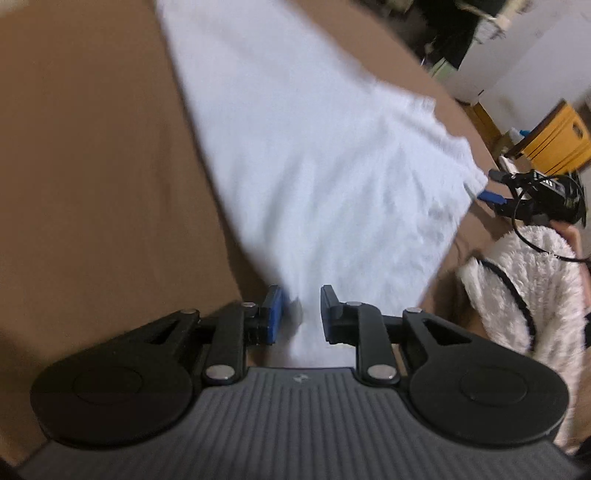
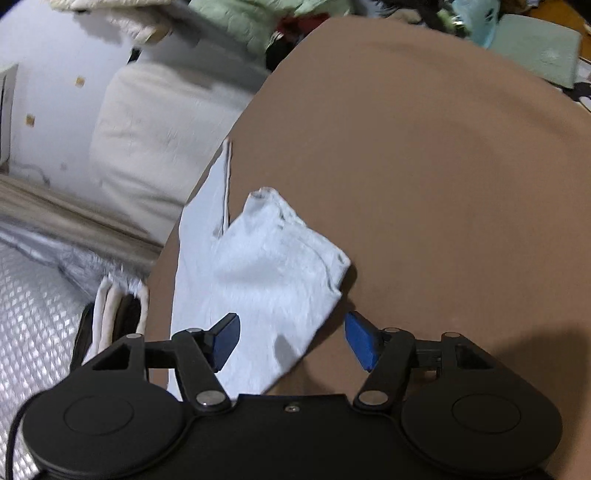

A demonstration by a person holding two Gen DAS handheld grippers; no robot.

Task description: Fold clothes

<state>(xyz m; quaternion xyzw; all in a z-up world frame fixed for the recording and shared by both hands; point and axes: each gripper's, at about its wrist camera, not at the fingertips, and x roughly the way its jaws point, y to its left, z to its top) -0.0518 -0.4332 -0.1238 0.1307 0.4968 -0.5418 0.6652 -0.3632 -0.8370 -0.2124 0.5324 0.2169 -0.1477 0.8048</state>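
Observation:
A white garment lies spread on a brown cloth-covered surface, narrowing toward my left gripper. The left jaws stand a little apart, the garment's near end lies in the gap, and the blue pads do not visibly press it. In the right wrist view the same garment shows a folded-over corner ahead of my right gripper, whose jaws are wide open with cloth lying below them. The right gripper also appears in the left wrist view at the garment's far edge, held by a fluffy white sleeve.
The brown surface stretches far to the right. Off its left edge are a white cushion, a silver quilted mat and a bag with pale items. A pile of clothes sits beyond. A yellow crate stands off the surface.

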